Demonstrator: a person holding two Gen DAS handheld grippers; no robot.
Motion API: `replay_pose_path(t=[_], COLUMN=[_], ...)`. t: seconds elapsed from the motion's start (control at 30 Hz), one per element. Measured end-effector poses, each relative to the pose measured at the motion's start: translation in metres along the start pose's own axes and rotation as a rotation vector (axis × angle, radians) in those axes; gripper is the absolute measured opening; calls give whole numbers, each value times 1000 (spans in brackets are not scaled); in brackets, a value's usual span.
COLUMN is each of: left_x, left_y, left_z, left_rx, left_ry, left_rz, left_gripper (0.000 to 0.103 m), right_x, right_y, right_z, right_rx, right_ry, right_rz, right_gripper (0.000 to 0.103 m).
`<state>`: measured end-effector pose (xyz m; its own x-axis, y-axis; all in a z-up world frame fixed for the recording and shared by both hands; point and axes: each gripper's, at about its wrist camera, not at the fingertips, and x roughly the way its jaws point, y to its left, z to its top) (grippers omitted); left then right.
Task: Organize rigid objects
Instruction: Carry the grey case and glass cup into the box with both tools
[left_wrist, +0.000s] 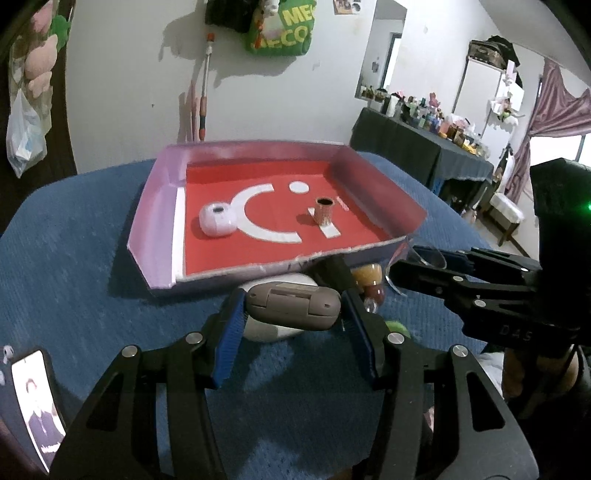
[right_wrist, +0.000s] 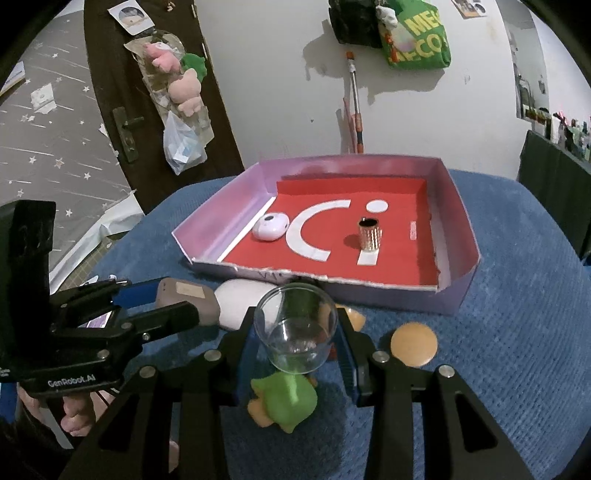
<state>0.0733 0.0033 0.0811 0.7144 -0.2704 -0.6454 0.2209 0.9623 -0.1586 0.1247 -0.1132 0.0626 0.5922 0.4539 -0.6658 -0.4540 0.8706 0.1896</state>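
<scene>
Left wrist view, at 6 o'clock: left gripper (left_wrist: 293, 314) jaws clamped on the flanks of a grey case (left_wrist: 293, 303), hard-shelled, smooth, probably light, best gripped across its long sides. Right wrist view, at 6 o'clock: right gripper (right_wrist: 295, 343) jaws closed on a clear glass cup (right_wrist: 295, 326), slick and breakable, gentle squeeze below the rim advisable. Beyond both, at 12 o'clock, red-floored tray (right_wrist: 458, 236) with lilac walls, already holding a white round case (right_wrist: 270, 227) and a ribbed metal cylinder (right_wrist: 369, 233). Waiting near the cup: white pebble-shaped object (right_wrist: 240, 297), green toy (right_wrist: 286, 402), orange disc (right_wrist: 413, 344). Worktop (right_wrist: 498, 369) under blue textured cloth; cluttered room, white wall behind.
</scene>
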Motion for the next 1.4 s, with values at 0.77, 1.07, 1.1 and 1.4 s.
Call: replay_pose_path(t=[0.77,1.07,1.1,1.4], left_x=[50,84,87,107], left_y=[23,36,38,47], left_z=[62,61,60,49], left_rx=[-34,-51,-53,-62], left_ry=[-16,39,45,123], left_rz=[66,89,93,118], left_gripper=[50,50,50,50], right_x=[37,73,77,104], right_y=[-30,-47,-49,-60], right_z=[56,62,62,61], right_rx=[-17,10,12,39], right_ry=[41,116,125,175], right_rz=[-22,-23,-24,-21], right_gripper=[41,41,41,41])
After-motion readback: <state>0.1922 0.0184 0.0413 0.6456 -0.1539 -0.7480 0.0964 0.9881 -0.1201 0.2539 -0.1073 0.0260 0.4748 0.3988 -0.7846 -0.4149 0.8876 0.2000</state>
